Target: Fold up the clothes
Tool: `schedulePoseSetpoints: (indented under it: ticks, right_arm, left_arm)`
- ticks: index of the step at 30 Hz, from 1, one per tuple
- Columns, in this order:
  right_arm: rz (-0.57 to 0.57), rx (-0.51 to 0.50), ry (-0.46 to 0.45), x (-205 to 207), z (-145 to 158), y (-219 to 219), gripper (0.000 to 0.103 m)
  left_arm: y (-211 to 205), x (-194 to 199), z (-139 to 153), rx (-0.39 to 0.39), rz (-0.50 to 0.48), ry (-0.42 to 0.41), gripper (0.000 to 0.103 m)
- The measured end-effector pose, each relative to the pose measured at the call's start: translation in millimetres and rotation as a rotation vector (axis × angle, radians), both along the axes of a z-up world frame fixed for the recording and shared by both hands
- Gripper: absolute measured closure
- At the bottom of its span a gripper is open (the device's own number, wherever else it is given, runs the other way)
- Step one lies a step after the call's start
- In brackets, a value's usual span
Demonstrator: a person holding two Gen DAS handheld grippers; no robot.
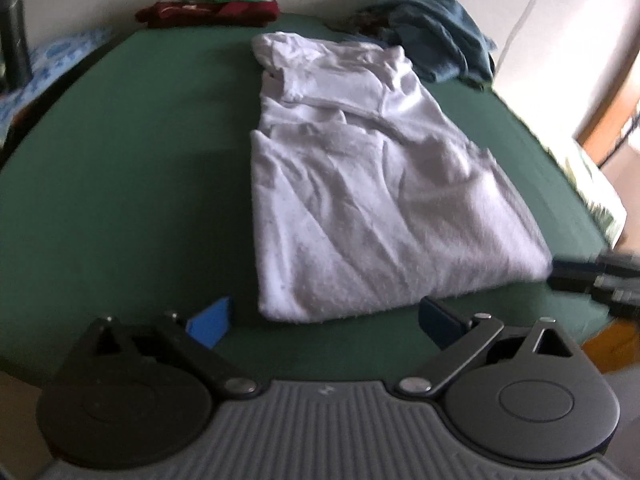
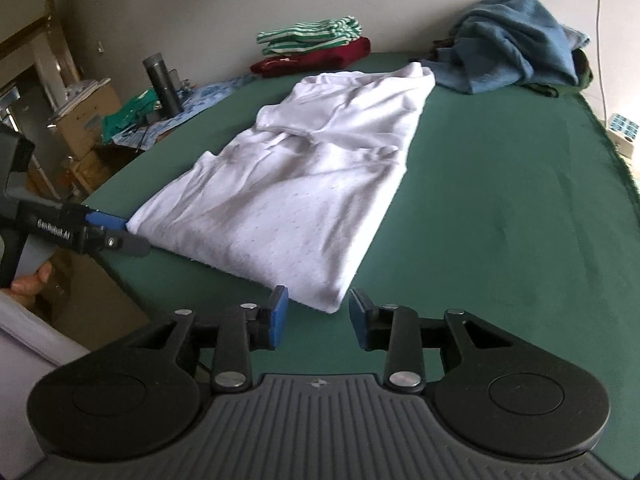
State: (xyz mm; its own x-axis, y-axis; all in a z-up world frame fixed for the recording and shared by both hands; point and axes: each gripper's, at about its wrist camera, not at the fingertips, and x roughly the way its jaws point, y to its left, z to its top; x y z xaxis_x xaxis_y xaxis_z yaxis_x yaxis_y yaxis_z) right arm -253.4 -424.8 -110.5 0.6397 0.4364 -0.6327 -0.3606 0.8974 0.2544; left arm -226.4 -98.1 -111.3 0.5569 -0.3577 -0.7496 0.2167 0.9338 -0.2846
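White shirt (image 1: 360,200): folded lengthwise, flat on green table (image 1: 120,160).
Left gripper (image 1: 324,320): fingers spread wide, empty.
Right gripper (image 2: 318,316): fingers parted at shirt's corner, apparently not touching.
Far edge: striped and red folded clothes (image 2: 312,46); blue heap (image 2: 508,40).

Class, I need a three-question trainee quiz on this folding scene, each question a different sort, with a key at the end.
1. True or false: the white shirt lies flat on the green table, gripped by neither tool.
2. Multiple choice: what sits on top of the dark red garment? A) a blue garment B) a green-and-white striped garment C) a bottle
3. Fill in: the crumpled, unfolded blue garment lies at the table's far ____ corner in the right wrist view.

Key: 1 true; both the left gripper and right gripper have open jaws at the shirt's near edge. 2 B. 3 right.
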Motion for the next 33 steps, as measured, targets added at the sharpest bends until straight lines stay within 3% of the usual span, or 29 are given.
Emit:
schedulePoseSetpoints:
  ticks: [4,7,11,15,17,18,19,21,27,33]
  right_arm:
    - [-0.008,0.043,0.011,2,-3,-1,0.066]
    - [-0.019,0.052,0.013,3,-3,0,0.066]
    - [-0.022,0.018,-0.012,3,-3,7,0.065]
    - [-0.053,0.012,-0.035,-1,-5,10,0.069]
    - [-0.072,0.01,-0.047,-3,-6,10,0.072]
    - [-0.081,-0.007,-0.056,-4,-6,12,0.078]
    - [-0.091,-0.028,-0.067,-5,-6,15,0.083]
    - [-0.114,-0.023,-0.071,-5,-7,14,0.088]
    - [-0.144,0.044,-0.022,-2,-5,7,0.096]
    - [-0.119,0.081,-0.032,-1,14,2,0.096]
  left_arm:
    - [25,4,-1,-0.193,0.088,0.041,0.002]
    - [33,7,-3,-0.284,0.136,0.053,0.003]
    - [32,5,-5,-0.308,0.155,0.043,0.02]
    - [35,4,-8,-0.333,0.176,0.047,0.026]
    - [36,3,-10,-0.346,0.187,0.049,0.046]
    - [37,3,-11,-0.352,0.192,0.051,0.054]
    - [38,2,-12,-0.358,0.198,0.052,0.072]
    - [39,2,-13,-0.371,0.208,0.054,0.09]
    - [44,-1,-18,-0.409,0.241,0.06,0.097]
    - [50,2,-1,-0.437,0.237,0.058,0.099]
